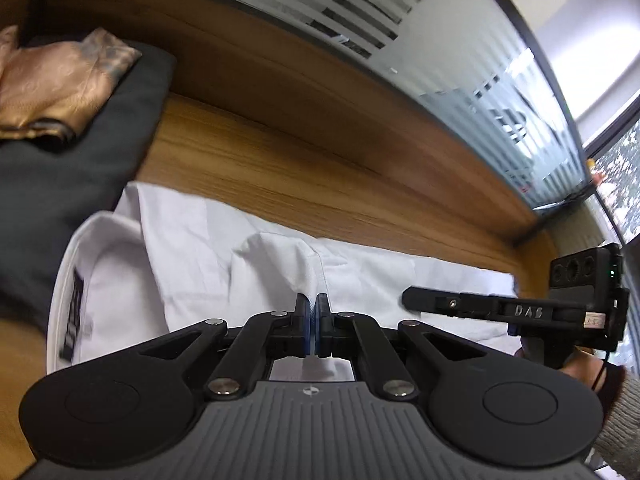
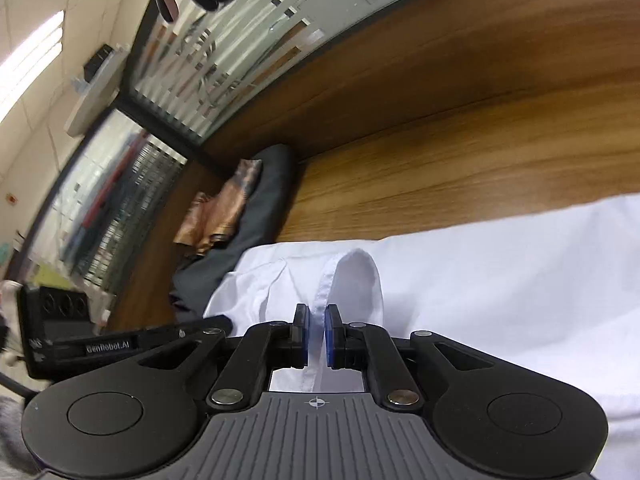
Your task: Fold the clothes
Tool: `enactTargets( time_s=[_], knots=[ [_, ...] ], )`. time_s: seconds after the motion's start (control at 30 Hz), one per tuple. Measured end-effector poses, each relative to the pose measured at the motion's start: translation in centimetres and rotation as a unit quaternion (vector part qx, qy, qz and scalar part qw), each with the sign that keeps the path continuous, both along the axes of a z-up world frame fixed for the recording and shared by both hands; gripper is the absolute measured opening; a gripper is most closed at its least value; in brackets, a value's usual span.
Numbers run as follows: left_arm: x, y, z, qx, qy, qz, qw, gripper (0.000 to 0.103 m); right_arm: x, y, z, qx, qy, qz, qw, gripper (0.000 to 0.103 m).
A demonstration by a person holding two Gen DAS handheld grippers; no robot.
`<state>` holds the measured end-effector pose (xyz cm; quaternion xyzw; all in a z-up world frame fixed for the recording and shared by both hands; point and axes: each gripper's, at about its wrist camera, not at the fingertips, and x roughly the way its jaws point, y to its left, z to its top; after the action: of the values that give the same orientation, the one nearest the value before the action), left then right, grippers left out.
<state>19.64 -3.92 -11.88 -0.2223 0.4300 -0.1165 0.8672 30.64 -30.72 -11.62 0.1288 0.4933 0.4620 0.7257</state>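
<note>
A white shirt (image 1: 192, 248) lies spread on the wooden table (image 1: 320, 176), its collar with a dark label (image 1: 76, 316) at the left. My left gripper (image 1: 312, 304) is shut on a raised fold of the white shirt. My right gripper (image 2: 316, 316) is shut on a hemmed edge of the same white shirt (image 2: 500, 280), which rises in a loop between the blue pads (image 2: 330, 336). The right gripper also shows in the left wrist view (image 1: 408, 300), at the shirt's right end. The left gripper also shows in the right wrist view (image 2: 224, 326), at the left.
A dark grey garment (image 1: 72, 168) lies at the table's left with a folded tan and gold cloth (image 1: 52, 88) on top; both also show in the right wrist view (image 2: 264, 200). A wooden back panel (image 1: 280, 68) and a frosted glass wall (image 1: 460, 64) stand behind the table.
</note>
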Motion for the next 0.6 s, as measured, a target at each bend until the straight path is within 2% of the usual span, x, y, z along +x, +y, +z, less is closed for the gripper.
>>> enactTargets(
  time_s=[0.13, 0.23, 0.27, 0.37, 0.4, 0.43, 0.5, 0.6],
  knots=[
    [1.8, -0.3, -1.7, 0.030, 0.017, -0.004, 0.9994, 0.003, -0.1, 1.6, -1.2, -0.050, -0.036, 0.000, 0.998, 0.014],
    [2.4, -0.2, -2.2, 0.027, 0.019, -0.004, 0.9995, 0.007, -0.5, 2.4, -1.4, -0.081, -0.058, -0.001, 0.995, 0.019],
    [2.3, 0.0, -1.9, 0.025, 0.013, 0.001, 0.9996, 0.010, -0.8, 2.4, -1.0, -0.086, -0.069, -0.002, 0.994, 0.019],
    [1.0, 0.7, 0.0, 0.033, -0.035, 0.021, 0.9986, 0.040, -2.0, 1.8, 0.7, -0.109, -0.103, -0.008, 0.989, 0.032],
    [0.4, 1.0, 0.8, 0.039, -0.055, 0.025, 0.9974, 0.042, -2.5, 1.6, 1.4, -0.112, -0.110, -0.009, 0.988, 0.041],
    [-0.1, 1.4, 1.4, 0.046, -0.065, 0.028, 0.9964, 0.042, -3.0, 1.3, 2.1, -0.114, -0.116, -0.010, 0.987, 0.044],
    [-0.9, 2.3, 2.4, 0.062, -0.074, 0.034, 0.9947, 0.045, -4.4, 1.2, 3.0, -0.114, -0.131, -0.008, 0.985, 0.044],
    [-2.4, 3.4, 2.9, 0.108, -0.075, 0.047, 0.9901, 0.058, -6.9, 1.3, 3.7, -0.120, -0.156, 0.004, 0.980, 0.045]
  ],
)
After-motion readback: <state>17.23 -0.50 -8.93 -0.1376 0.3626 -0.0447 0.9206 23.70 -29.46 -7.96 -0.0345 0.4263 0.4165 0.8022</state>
